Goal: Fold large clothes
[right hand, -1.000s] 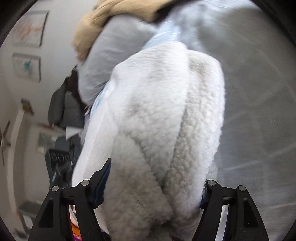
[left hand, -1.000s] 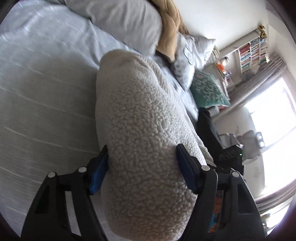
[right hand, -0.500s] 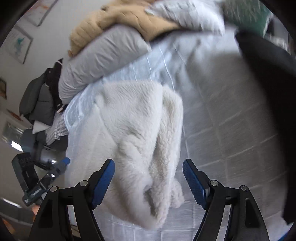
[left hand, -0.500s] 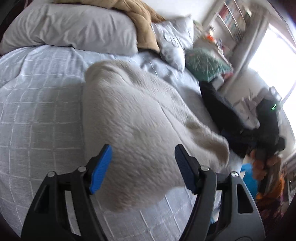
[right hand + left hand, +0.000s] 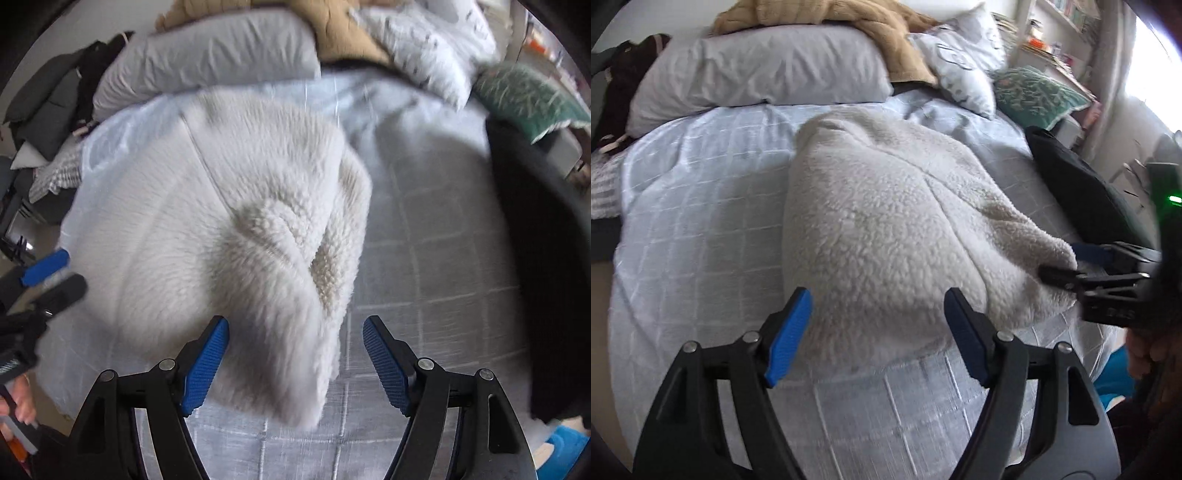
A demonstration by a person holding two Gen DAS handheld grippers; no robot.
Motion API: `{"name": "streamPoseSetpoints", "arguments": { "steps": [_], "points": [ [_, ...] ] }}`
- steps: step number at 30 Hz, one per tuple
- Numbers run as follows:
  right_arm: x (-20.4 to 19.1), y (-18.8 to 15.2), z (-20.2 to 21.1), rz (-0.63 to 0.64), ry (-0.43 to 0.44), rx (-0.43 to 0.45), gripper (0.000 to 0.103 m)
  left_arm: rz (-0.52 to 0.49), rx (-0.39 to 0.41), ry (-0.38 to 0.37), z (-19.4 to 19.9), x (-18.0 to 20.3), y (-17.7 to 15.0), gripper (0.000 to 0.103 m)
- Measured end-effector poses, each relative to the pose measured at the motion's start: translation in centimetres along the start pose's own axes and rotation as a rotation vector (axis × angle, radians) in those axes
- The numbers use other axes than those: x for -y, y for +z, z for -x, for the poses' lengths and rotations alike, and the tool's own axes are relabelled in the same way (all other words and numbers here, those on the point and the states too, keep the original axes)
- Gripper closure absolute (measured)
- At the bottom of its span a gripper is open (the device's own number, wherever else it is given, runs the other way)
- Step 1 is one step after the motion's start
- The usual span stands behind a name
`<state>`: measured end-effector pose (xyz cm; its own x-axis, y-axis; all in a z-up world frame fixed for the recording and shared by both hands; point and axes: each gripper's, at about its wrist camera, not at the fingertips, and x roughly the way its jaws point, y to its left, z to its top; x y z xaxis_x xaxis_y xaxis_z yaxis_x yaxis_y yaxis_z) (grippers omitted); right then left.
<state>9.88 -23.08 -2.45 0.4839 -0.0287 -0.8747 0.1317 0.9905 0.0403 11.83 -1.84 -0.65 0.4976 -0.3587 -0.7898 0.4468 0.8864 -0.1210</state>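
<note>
both grippers' jaws gape over the folded fleece point(image 5: 886, 229).

a bed point(image 5: 701, 229) under a pale blue checked duvet carries a cream fleece garment point(image 5: 886, 229) bunched at its middle, a grey pillow point(image 5: 768, 70) at the head, a patterned white pillow point(image 5: 964, 62), a green cushion point(image 5: 1038, 92), and a black item point(image 5: 1082, 184) along one edge.

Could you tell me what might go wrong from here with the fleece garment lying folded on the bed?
1. The fleece garment is thick and bunched where its layers overlap near the front edge, so the fold may spring open.
2. It lies near the foot edge of the bed; a nudge could slide it off.
3. Both the left gripper and the right gripper are open beside it, and could snag the pile.
</note>
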Motion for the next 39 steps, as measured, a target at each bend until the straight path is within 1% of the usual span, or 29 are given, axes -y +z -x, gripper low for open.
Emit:
{"name": "streamPoseSetpoints", "arguments": {
  "steps": [3, 4, 6, 8, 10, 13, 15, 17, 19, 23, 25, 30, 33, 39],
  "points": [
    [-0.8, -0.9, 2.7, 0.020, -0.052, 0.085, 0.026, 0.046, -0.005, 0.072, 1.1, 0.1, -0.8, 0.018],
    [-1.1, -1.2, 3.2, 0.021, -0.067, 0.097, 0.026, 0.057, -0.011, 0.085, 1.3, 0.1, -1.1, 0.018],
    [-1.5, -1.9, 4.0, 0.018, -0.080, 0.108, 0.026, 0.074, -0.038, 0.115, 1.7, 0.4, -1.8, 0.018],
    [-2.2, -2.5, 4.8, 0.018, -0.093, 0.117, 0.025, 0.063, -0.070, 0.157, 2.0, 0.9, -2.5, 0.017],
    [-2.6, -3.3, 5.6, 0.011, -0.125, 0.123, 0.021, 0.057, -0.076, 0.187, 2.3, 1.3, -3.1, 0.014],
    [-3.2, -4.0, 5.8, 0.005, -0.157, 0.125, 0.019, 0.083, -0.088, 0.220, 2.8, 1.5, -4.1, 0.013],
    [-3.5, -4.6, 6.1, 0.002, -0.165, 0.118, 0.019, 0.102, -0.109, 0.221, 2.7, 1.6, -4.7, 0.013],
    [-3.9, -5.0, 6.1, 0.014, -0.171, 0.114, 0.018, 0.110, -0.143, 0.205, 2.3, 1.8, -5.3, 0.013],
    [-4.2, -5.2, 6.1, 0.026, -0.179, 0.110, 0.017, 0.121, -0.157, 0.195, 2.2, 2.0, -5.9, 0.013],
    [-4.2, -5.3, 5.8, 0.016, -0.173, 0.093, 0.017, 0.148, -0.150, 0.210, 2.1, 2.1, -6.5, 0.013],
    [-4.1, -5.4, 5.5, 0.014, -0.177, 0.084, 0.017, 0.160, -0.134, 0.217, 2.3, 1.9, -6.5, 0.013],
    [-4.8, -5.6, 4.7, 0.055, -0.190, 0.068, 0.017, 0.159, -0.102, 0.225, 2.9, 2.0, -6.4, 0.013],
    [-5.4, -5.8, 4.4, 0.080, -0.197, 0.062, 0.017, 0.156, -0.096, 0.225, 3.0, 2.1, -6.3, 0.013],
    [-5.4, -5.8, 4.2, 0.081, -0.200, 0.057, 0.017, 0.157, -0.100, 0.226, 3.0, 1.9, -6.3, 0.013]
  ]
}}
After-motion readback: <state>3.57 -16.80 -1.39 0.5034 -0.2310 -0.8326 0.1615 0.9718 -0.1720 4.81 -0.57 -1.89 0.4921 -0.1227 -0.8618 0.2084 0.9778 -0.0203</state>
